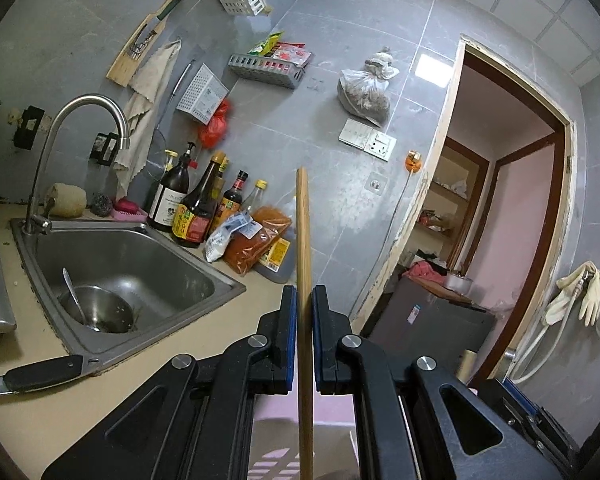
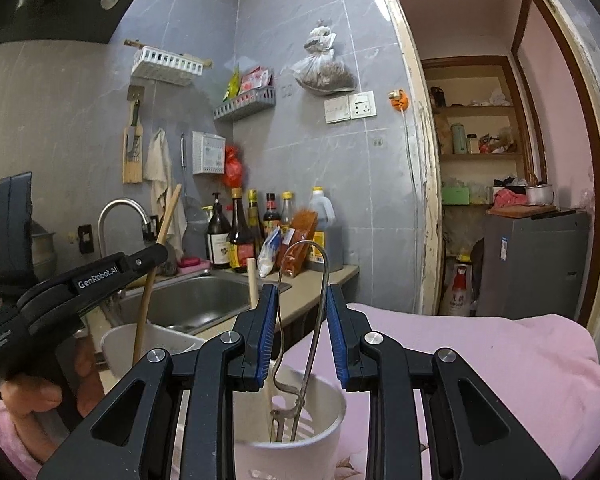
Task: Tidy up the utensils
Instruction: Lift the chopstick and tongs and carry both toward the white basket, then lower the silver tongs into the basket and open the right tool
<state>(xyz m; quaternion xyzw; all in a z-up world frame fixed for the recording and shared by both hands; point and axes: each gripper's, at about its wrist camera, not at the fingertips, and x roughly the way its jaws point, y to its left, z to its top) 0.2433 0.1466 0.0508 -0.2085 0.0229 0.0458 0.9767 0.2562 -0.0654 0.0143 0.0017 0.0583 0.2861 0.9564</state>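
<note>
My left gripper (image 1: 303, 292) is shut on an upright wooden stick (image 1: 302, 240). The stick's lower end runs down toward a pale slotted holder (image 1: 272, 448). In the right wrist view the same left gripper (image 2: 162, 249) holds that stick (image 2: 148, 288) over a white cup (image 2: 118, 344). My right gripper (image 2: 301, 290) is shut on the looped wire handle of a metal utensil (image 2: 320, 264). The utensil's lower end stands inside a second white cup (image 2: 334, 412). A short wooden handle (image 2: 252, 280) also rises from that cup.
A steel sink (image 1: 136, 248) holds a strainer bowl (image 1: 100, 308) and a ladle. Sauce bottles (image 1: 196, 208) and packets line its far edge. A black knife handle (image 1: 44, 374) lies on the counter. A pink sleeve (image 2: 480, 360) lies to the right, with a doorway (image 2: 500, 160) behind.
</note>
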